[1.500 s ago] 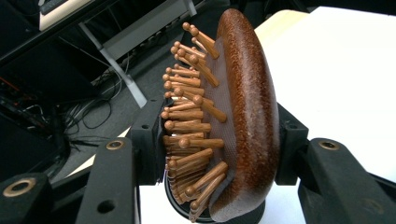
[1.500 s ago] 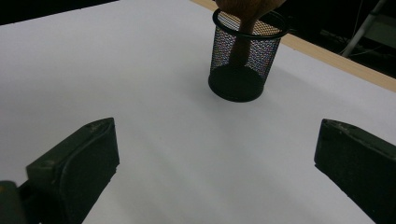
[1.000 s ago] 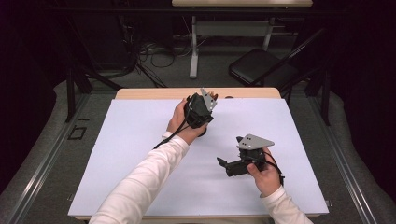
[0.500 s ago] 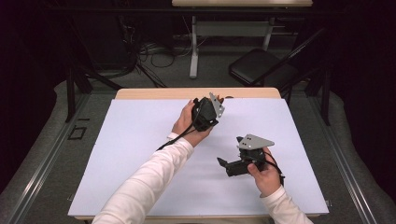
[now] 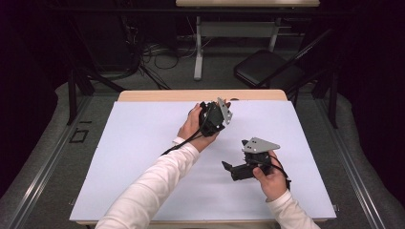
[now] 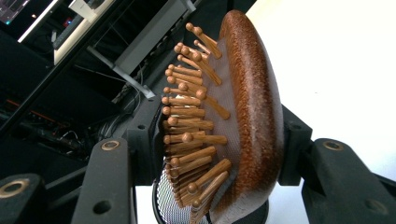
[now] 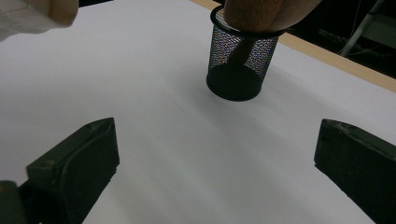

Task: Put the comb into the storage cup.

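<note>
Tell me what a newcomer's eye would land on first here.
First, the wooden hairbrush with peg bristles, clamped between the left gripper's jaws above the black wire-mesh cup near the white table's far edge. Then the right gripper, jaws wide apart, held low over the bare tabletop nearer the person.

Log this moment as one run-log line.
left claw: shut on wooden hairbrush | hairbrush: over black mesh cup | right claw: open, empty | surface: white table

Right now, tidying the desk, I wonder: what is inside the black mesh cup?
Through the mesh cup a brown handle stands inside, reaching its dark base. The left gripper clamps the wooden hairbrush above it. The handle's tip is hidden.
</note>
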`<state>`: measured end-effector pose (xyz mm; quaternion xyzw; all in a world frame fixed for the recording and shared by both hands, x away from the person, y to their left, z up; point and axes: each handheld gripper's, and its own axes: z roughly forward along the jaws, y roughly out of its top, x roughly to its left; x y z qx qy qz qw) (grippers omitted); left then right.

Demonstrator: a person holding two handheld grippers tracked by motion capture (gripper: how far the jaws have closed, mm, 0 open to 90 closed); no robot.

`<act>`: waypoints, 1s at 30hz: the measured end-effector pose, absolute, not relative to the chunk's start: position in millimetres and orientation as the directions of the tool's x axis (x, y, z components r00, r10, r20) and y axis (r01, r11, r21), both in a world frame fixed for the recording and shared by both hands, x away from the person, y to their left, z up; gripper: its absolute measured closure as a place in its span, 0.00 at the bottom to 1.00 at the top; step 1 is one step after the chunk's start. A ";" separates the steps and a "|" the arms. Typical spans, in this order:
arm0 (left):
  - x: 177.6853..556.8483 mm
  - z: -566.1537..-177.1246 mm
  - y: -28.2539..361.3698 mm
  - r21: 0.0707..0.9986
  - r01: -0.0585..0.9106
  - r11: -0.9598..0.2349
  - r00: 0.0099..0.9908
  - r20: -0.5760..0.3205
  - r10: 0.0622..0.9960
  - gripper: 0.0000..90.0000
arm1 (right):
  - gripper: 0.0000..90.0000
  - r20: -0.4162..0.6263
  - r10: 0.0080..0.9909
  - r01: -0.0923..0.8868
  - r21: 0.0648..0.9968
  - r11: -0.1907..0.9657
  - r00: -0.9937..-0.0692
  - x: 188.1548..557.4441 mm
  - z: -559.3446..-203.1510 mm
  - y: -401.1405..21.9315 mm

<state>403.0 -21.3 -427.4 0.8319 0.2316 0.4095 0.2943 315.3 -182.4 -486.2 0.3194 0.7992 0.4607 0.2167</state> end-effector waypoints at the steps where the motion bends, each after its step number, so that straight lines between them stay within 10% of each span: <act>1: 403.0 -427.5 -21.3 0.680 0.145 -0.719 0.557 0.544 0.627 0.52 | 0.00 -0.052 0.710 0.311 0.875 0.372 -0.702 315.4 -486.2 -182.3; 30: 400.5 -420.2 -15.6 0.726 0.116 -0.678 0.578 0.505 0.640 0.40 | 0.00 -0.059 0.707 0.309 0.871 0.381 -0.705 316.3 -488.1 -181.3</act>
